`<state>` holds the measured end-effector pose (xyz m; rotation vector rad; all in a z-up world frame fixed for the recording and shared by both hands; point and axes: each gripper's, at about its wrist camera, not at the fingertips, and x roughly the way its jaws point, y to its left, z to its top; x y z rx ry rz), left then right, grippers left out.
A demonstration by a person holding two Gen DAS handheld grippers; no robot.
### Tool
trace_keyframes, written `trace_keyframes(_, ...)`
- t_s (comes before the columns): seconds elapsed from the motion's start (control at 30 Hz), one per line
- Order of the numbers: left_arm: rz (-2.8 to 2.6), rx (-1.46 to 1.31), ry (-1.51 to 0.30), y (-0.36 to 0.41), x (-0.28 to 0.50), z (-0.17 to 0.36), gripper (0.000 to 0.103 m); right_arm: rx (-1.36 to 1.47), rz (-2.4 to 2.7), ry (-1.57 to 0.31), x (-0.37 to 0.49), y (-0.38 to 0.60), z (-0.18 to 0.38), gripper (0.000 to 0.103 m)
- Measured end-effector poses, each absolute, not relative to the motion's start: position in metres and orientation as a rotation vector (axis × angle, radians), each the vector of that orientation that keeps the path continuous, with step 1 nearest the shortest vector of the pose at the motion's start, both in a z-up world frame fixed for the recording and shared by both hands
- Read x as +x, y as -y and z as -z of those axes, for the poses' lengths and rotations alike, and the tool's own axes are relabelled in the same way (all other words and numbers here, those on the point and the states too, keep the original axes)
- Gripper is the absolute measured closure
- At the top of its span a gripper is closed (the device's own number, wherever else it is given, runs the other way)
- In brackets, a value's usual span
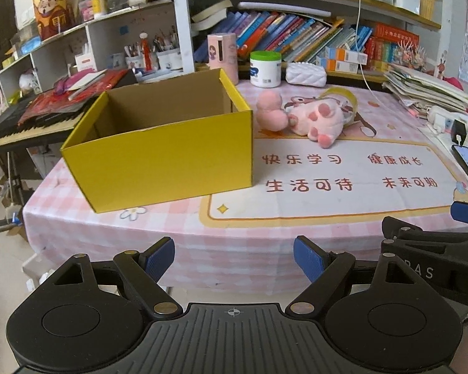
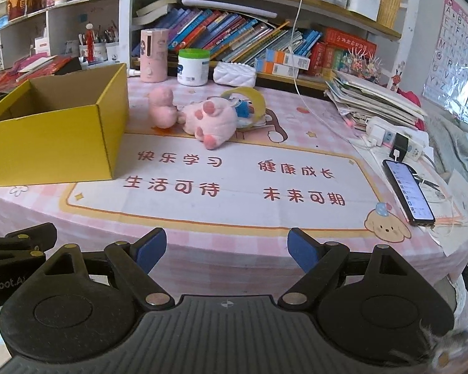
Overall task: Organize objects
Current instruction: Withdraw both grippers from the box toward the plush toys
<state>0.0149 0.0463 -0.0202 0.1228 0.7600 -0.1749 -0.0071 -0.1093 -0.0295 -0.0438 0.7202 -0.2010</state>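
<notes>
Our left gripper (image 1: 234,260) stands with its jaws wide apart and nothing between the blue pads (image 1: 159,257); it is before the near edge of the table (image 1: 109,227) and does not touch it. Our right gripper (image 2: 227,251) is the same, jaws spread wide, holding nothing, also before the table edge, and in the left wrist view we see part of it at the right side (image 1: 421,243). Further out, on the pink checked tablecloth (image 2: 202,255) with the printed white panel, we see the yellow cardboard box (image 1: 162,155), open at the top, standing on the left part of the table; we see nothing inside it, though its floor is partly hidden. To the right of the box and a little behind its front wall lies a small pink plush toy (image 1: 270,112), and touching it is a bigger pink plush animal (image 1: 318,118) lying on its side with the paws toward us. Just behind this animal there is a roll of yellowish tape (image 2: 249,101); something blue (image 2: 242,109) shows in front of the roll, but we cannot tell what it is. At the back edge stand a pink cylinder device (image 2: 153,56), a white jar with green lid (image 2: 192,67) and a white quilted pouch (image 2: 234,73). On the right side lies a phone (image 2: 408,191) with a lit screen, near a power strip (image 2: 390,135) and a pile of papers (image 2: 371,99). Behind all are shelves full of books (image 2: 234,28).
</notes>
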Motion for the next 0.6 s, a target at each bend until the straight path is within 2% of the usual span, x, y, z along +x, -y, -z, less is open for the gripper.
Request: trace_keyframes(0.6, 0.117, 0.068, -0.777, 0.021, 0.088, 0.020, 0.017, -0.088, 0.136, -0.736, 0.085, 0.178, 0.025, 0.019)
